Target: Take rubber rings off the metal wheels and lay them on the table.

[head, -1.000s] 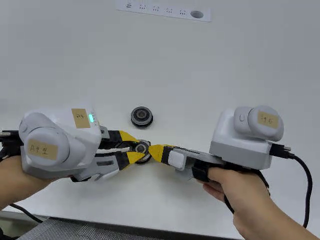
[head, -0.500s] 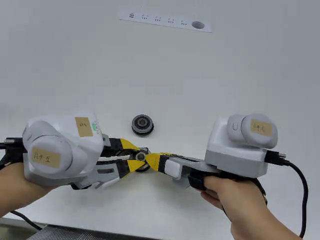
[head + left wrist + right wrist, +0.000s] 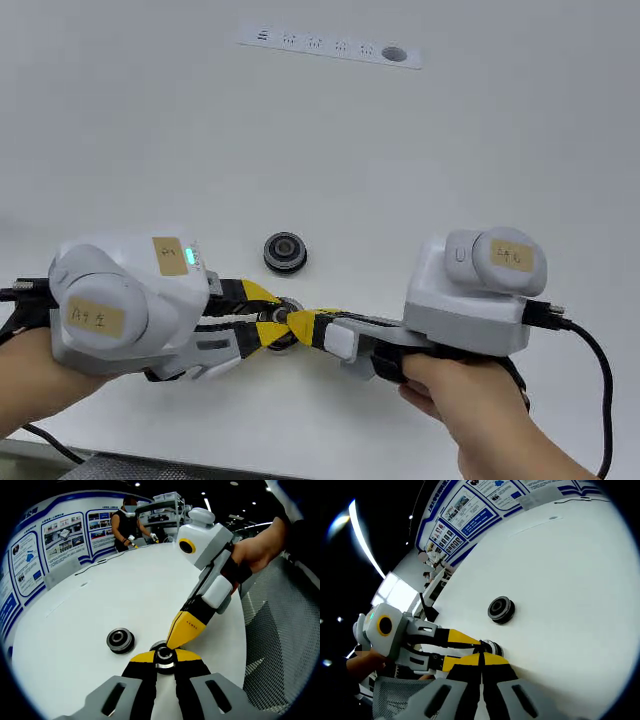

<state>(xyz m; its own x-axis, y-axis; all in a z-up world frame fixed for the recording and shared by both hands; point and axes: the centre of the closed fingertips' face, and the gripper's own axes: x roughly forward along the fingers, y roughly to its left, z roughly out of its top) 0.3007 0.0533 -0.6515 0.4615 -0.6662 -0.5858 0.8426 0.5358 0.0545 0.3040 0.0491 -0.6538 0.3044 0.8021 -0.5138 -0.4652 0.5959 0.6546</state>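
Metal wheel (image 3: 164, 661) clamped between left gripper (image 3: 272, 322) jaws. Right gripper (image 3: 481, 656) jaws closed at its rim; hold on rubber ring (image 3: 157, 646) unconfirmed. Spare wheel (image 3: 285, 251) at twelve o'clock. Stripping in hand; next move likely requires peeling outward.

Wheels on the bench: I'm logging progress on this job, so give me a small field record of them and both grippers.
held wheel: clamped between the left gripper's jaws, close over the table
right gripper: jaws together, tips against the held wheel; whether they pinch its ring cannot be told
second wheel: lying on the table, apart from both grippers, dark ring around it
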